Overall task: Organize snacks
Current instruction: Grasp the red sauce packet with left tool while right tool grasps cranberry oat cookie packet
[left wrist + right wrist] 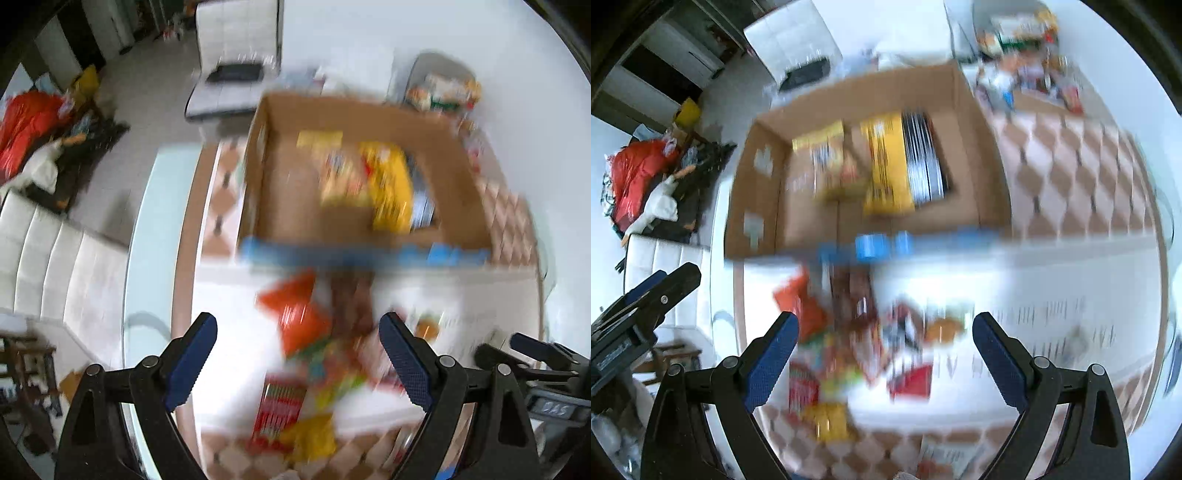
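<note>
Both views are blurred by motion. An open cardboard box [280, 199] [809, 218] stands on the table with yellow snack packs [391, 184] [886, 166] inside. A loose pile of snack packets lies in front of it, with an orange bag [299, 317] [805, 306] on top. My left gripper [297, 358] is open and empty above the pile. My right gripper [882, 354] is open and empty above the same pile. The right gripper shows at the right edge of the left wrist view [535, 350].
The table has a brown-and-white diamond cloth [1071, 173] and white paper [1034, 295] under the pile. More snacks lie at the far right [1027, 55]. White chairs [236, 55] stand beyond the table's left edge.
</note>
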`<state>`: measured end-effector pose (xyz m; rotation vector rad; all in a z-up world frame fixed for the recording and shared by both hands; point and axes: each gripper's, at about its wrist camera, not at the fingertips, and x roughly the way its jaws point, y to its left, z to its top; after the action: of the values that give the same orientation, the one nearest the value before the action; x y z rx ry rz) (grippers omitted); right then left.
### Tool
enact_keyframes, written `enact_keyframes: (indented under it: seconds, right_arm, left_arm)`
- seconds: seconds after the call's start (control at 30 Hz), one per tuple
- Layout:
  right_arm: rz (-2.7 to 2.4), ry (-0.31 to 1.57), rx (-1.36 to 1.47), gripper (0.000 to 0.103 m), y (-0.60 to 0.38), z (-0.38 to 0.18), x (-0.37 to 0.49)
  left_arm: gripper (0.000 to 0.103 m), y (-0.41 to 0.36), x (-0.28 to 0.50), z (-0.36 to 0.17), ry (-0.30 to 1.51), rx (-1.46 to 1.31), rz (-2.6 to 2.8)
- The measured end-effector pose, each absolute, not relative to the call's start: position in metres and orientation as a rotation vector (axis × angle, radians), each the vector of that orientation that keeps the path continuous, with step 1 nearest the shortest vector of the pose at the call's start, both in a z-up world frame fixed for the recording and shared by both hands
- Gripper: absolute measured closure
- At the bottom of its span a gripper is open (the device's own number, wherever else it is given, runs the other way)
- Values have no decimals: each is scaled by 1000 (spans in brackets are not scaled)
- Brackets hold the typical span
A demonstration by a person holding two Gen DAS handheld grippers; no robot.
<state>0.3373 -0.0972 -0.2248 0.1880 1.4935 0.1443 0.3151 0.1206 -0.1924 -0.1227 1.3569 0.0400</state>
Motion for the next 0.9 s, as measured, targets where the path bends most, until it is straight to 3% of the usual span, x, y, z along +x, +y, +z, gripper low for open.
enact_keyframes:
  seconds: [0.37,0.63,0.9]
  right_arm:
    - [-54,1892,354,6,-166,-357,178]
    - [-157,1960,322,6,-169,-410,151]
    - [-156,1982,281,6,-153,-425,142]
  left_arm:
    - [13,116,204,-306,1677,-115,55]
    - [13,118,204,-348,1728,-79,73]
    - [13,113,227,-368,1728,-22,50]
